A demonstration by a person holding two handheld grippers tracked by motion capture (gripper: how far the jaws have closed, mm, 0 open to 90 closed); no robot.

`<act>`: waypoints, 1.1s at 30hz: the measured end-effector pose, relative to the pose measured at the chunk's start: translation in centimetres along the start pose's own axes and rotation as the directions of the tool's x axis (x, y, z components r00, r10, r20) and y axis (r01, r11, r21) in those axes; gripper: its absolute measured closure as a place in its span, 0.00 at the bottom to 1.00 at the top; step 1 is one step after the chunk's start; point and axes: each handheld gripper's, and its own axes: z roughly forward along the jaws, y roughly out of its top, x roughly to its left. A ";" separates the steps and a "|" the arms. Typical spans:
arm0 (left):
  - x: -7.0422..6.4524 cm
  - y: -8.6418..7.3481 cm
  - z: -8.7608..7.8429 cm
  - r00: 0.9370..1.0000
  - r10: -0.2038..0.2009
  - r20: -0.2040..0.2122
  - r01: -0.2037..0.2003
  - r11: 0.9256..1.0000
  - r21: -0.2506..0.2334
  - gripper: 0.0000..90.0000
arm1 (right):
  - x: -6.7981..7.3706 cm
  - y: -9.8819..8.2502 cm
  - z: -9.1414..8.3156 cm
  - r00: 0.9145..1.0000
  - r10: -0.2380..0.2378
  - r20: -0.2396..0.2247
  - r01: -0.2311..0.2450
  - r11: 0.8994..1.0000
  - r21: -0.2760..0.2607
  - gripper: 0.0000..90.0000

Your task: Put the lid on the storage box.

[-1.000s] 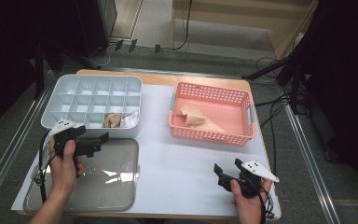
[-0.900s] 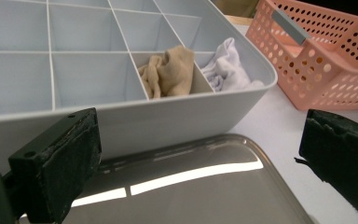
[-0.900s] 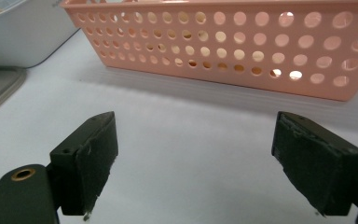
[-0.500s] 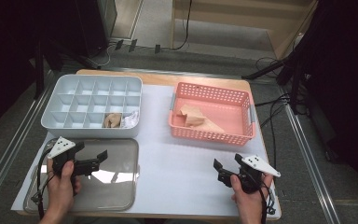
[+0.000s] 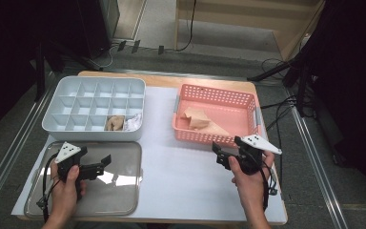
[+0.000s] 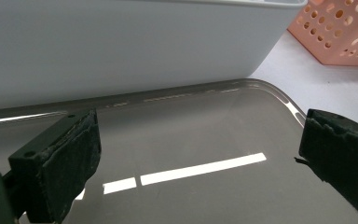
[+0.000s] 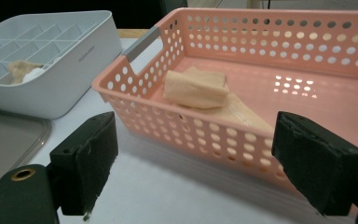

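With two folded cloths (image 5: 118,123) tucked into the white tray (image 5: 52,120) at upper left, the right gripper (image 5: 223,155) hangs wide open before the pink basket (image 5: 255,114), more cloth (image 7: 196,87) waiting, while the left gripper (image 5: 104,163) gapes empty over the lid (image 5: 124,191).

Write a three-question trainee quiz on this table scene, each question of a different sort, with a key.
1. True or false: the left gripper hovers over the clear lid with its jaws apart.
2. What lies in the pink basket? A) folded beige cloths B) screws C) nothing
3. Fill in: the right gripper is held just in front of the basket's ____ wall.

Key:
1. True.
2. A: the folded beige cloths lie inside.
3. Near; the compartment tray sits off to the left.
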 end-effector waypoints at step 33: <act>0.0 -0.2 -0.1 1.000 -0.003 0.022 0.004 1.000 -0.008 0.00 | 1.3 6.8 16.0 0.992 0.094 0.079 -0.118 0.911 0.395 0.24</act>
